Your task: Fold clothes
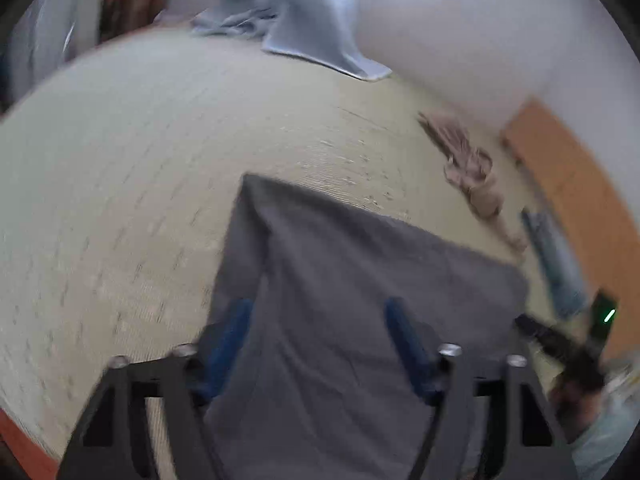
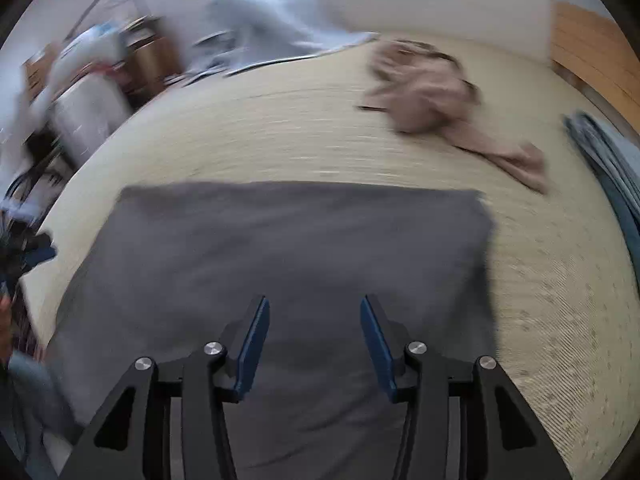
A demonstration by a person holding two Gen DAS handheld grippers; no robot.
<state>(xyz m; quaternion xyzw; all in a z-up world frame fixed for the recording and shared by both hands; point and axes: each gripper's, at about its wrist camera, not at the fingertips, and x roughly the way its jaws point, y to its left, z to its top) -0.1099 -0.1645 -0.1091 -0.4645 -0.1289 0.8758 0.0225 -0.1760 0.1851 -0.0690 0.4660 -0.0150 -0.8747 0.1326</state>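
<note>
A dark grey garment [image 1: 360,276] [image 2: 288,248] lies flat on a beige bed cover, folded into a rough rectangle. My left gripper [image 1: 318,308] hangs over its left part, blue fingers apart, nothing between them. My right gripper [image 2: 314,306] is above the garment's near edge, also open and empty. In the left wrist view the right gripper [image 1: 560,344] shows as a dark blur past the garment's right edge. Both views are smeared by motion.
A crumpled tan garment [image 2: 432,88] [image 1: 472,160] lies on the bed beyond the grey one. A folded blue-grey cloth [image 2: 608,160] [image 1: 552,256] lies along the right edge. A pale blue sheet [image 1: 308,16] [image 2: 272,12] hangs at the back. An orange wooden board [image 1: 580,200] borders the right side.
</note>
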